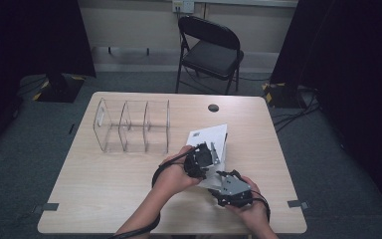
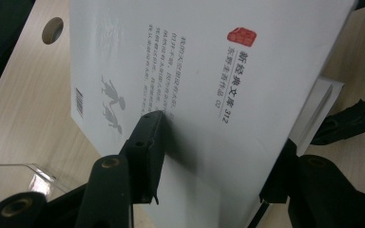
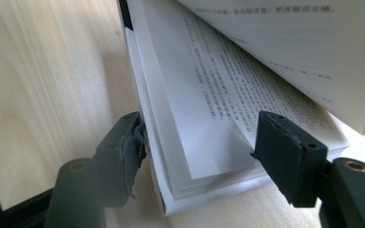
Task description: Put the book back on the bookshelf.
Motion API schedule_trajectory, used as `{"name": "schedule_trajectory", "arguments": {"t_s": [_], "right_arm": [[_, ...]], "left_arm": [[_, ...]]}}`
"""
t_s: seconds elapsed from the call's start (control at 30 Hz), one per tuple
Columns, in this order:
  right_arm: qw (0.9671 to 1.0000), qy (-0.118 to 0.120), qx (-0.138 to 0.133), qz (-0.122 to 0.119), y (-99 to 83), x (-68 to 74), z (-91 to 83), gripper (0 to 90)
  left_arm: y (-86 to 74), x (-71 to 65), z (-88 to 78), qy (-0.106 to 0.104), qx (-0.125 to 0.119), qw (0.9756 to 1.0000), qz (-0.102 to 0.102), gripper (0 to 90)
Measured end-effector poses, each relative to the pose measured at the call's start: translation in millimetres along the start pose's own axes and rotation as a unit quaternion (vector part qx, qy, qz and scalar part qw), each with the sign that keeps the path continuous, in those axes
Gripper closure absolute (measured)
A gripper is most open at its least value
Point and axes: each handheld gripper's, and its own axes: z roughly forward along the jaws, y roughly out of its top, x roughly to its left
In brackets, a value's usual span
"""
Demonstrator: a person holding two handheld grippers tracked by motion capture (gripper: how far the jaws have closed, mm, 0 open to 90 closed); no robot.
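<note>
Left gripper (image 2: 209, 156) clamps the book (image 2: 209, 71); right gripper (image 3: 199, 142), part-open at five o'clock, could crease loose pages.

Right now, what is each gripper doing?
Left gripper: shut on the book.
Right gripper: open, jaws around the book's lower pages, not yet pressing.

A clear plastic organizer (image 1: 132, 125) with three compartments stands on the light wooden desk (image 1: 104, 184), toward its 10 o'clock part. A round dark cable hole (image 1: 213, 107) sits near the 12 o'clock edge. Behind the desk, at 12 o'clock, stands a black folding chair (image 1: 210, 52) on grey carpet.
</note>
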Motion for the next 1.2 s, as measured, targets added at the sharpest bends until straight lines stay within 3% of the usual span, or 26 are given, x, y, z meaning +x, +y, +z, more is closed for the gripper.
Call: {"name": "schedule_trajectory", "arguments": {"t_s": [0.17,0.27,0.43,0.5,0.63,0.7,0.87,0.97,1.03,1.13,1.2], "right_arm": [[0.9998,-0.010,0.012,-0.008,2.6,2.1,0.2,37.9],[0.9988,-0.016,0.021,-0.041,6.8,4.9,-2.1,44.6],[0.9980,-0.028,0.026,-0.050,14.2,7.3,-6.7,50.9],[0.9967,-0.034,0.030,-0.066,18.0,8.2,-9.6,53.6],[0.9972,-0.029,0.025,-0.063,18.5,6.1,-12.9,54.3],[0.9961,-0.032,0.030,-0.076,19.3,6.9,-13.9,54.9],[0.9966,-0.037,0.025,-0.069,18.1,8.0,-13.2,51.9],[0.9967,-0.034,0.034,-0.065,17.3,8.2,-9.4,45.4],[0.9967,-0.037,0.042,-0.058,16.3,9.1,-4.2,34.4],[0.9947,-0.054,0.046,-0.074,15.8,12.9,-2.7,44.4],[0.9950,-0.053,0.038,-0.076,15.1,8.6,-5.3,47.6]], "left_arm": [[0.0,0.3,-0.7,-0.002,0.001,1.0000,-0.001,51.2],[1.6,0.5,-1.2,0.000,0.000,1.0000,0.003,51.8],[3.6,-0.3,-3.8,0.003,-0.003,1.0000,0.000,53.2],[4.6,0.8,-5.0,0.008,-0.004,1.0000,0.004,53.4],[7.8,1.9,-6.2,0.003,0.002,1.0000,0.004,53.8],[9.2,2.5,-6.7,0.003,0.004,1.0000,0.006,53.9],[11.0,4.7,-8.1,0.002,0.007,1.0000,0.001,54.4],[11.1,3.8,-7.7,0.000,0.008,1.0000,-0.003,54.4],[12.1,3.1,-7.4,-0.002,0.008,0.9999,-0.010,54.4],[12.0,2.8,-7.4,-0.002,0.010,0.9999,-0.006,54.3],[11.4,3.6,-8.3,-0.005,0.008,0.9999,-0.009,54.3]]}}
